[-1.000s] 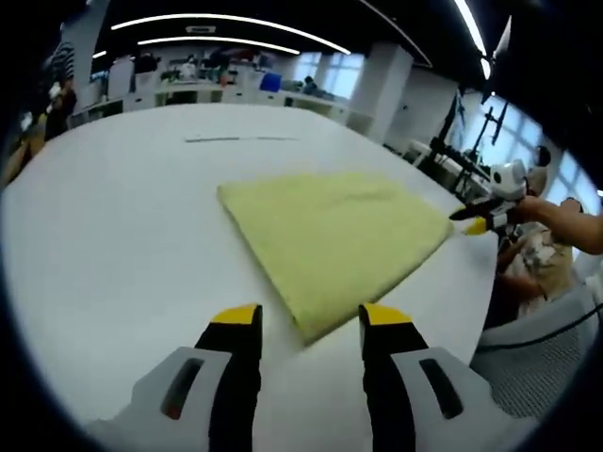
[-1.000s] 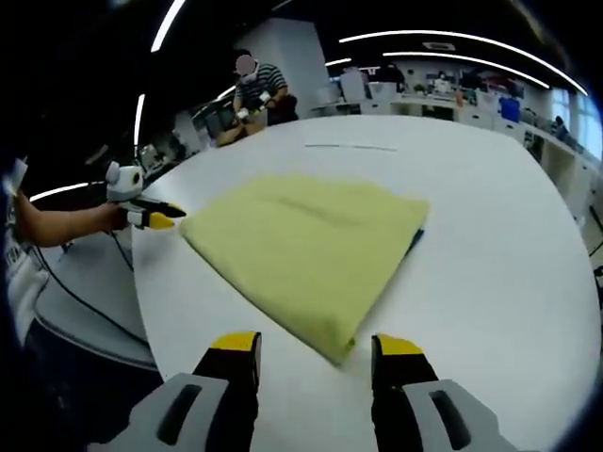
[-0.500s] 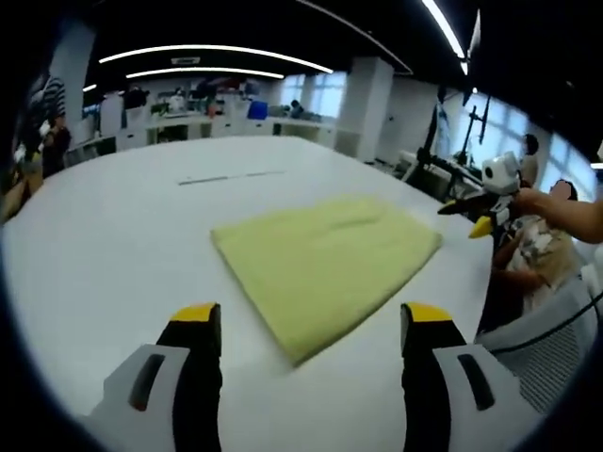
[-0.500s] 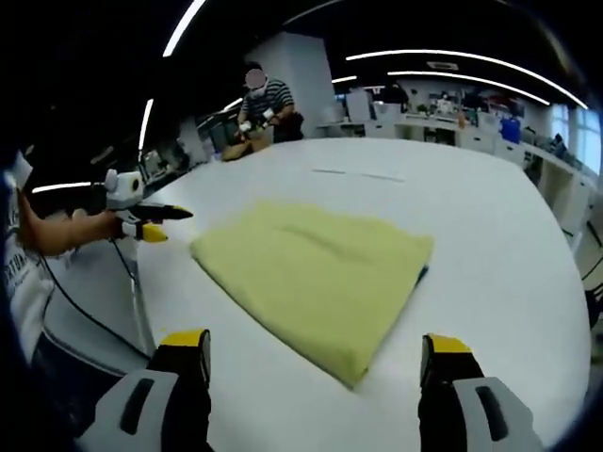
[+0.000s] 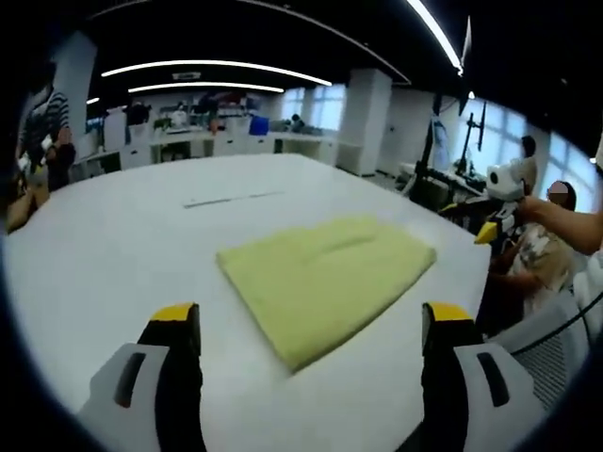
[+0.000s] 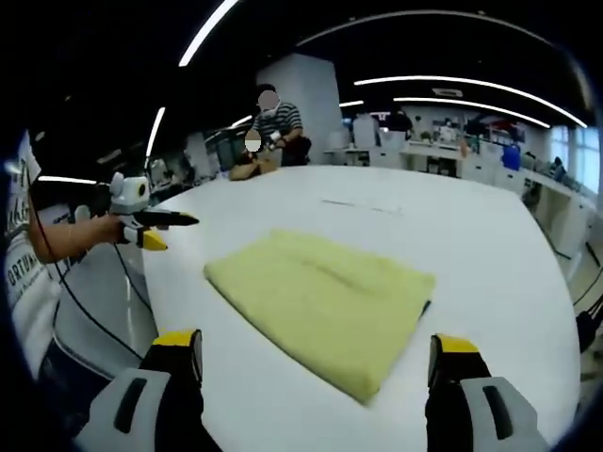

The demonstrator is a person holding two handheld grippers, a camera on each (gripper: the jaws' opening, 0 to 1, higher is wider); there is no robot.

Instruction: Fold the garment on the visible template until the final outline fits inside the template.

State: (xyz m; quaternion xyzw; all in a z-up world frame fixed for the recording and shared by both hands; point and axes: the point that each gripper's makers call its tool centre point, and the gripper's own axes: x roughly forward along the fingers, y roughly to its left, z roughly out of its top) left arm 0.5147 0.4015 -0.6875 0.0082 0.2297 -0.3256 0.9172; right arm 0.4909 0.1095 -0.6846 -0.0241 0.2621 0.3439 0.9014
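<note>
We see a pale yellow-green folded garment lying flat on the wide white table, a rough rectangle of soft cloth. In the left gripper view its long axis runs from the near corner between our jaws up and right toward the table's right edge. In the right gripper view the garment slants from upper left to lower right, with a thin dark blue edge peeking from under its right side. Our left gripper hangs above the table with jaws spread wide, touching nothing. Our right gripper is likewise spread and free of the cloth.
</note>
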